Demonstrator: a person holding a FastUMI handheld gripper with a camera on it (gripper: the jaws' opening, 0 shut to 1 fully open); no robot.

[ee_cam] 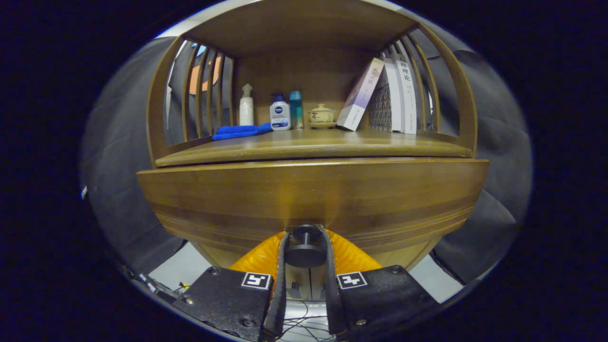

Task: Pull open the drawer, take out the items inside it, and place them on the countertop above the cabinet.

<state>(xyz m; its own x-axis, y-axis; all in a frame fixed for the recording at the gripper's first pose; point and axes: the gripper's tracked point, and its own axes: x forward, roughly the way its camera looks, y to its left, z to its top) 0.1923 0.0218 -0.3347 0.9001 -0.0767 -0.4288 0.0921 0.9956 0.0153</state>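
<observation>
Below the wooden countertop (313,142), the gripper (305,247) is clamped on the drawer (313,194) knob (305,243).

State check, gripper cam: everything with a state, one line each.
gripper: shut on drawer knob
drawer knob: clamped between both fingers
drawer: front stands out from the cabinet; how far, cannot tell
blue cloth: lying flat on countertop
books: leaning
lidded cup: lid on
</observation>
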